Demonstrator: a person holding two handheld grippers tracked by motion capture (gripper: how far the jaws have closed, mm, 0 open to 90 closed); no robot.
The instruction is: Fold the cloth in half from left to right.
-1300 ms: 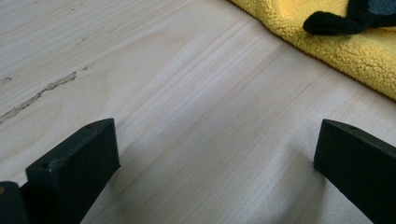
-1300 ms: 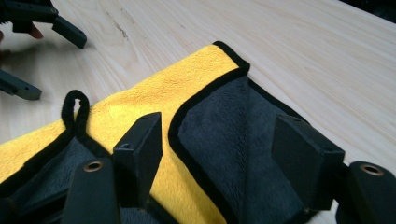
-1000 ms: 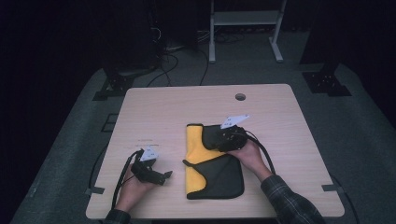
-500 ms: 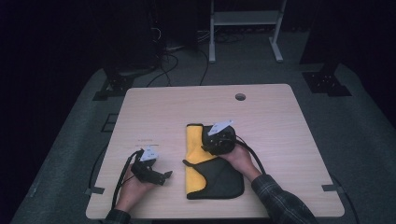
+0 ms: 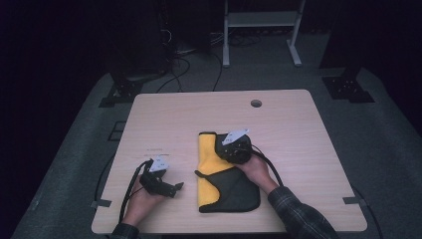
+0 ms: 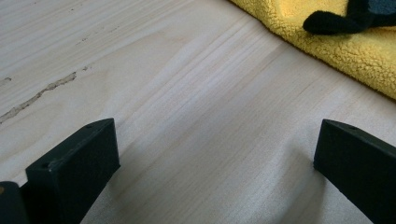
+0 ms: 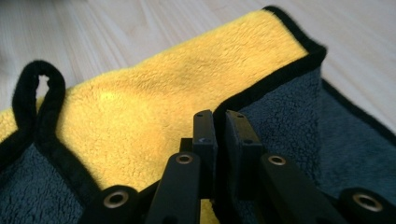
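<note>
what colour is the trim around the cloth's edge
Black trim on the yellow and grey cloth, clearest in the right gripper view.

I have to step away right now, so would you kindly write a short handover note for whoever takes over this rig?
Right gripper: jaws shut on the black-trimmed edge of the cloth's grey layer, over the yellow side.
Left gripper: open, holding nothing, low over bare table left of the cloth.
Cloth: yellow and dark grey, lying at the table's middle front, grey part folded over most of the yellow, a yellow strip showing along its left side.
Done: one fold appears laid and the edge is gripped.
Left: probably carry the held edge on to finish or even up the fold, with the left gripper steadying the cloth if needed.
</note>
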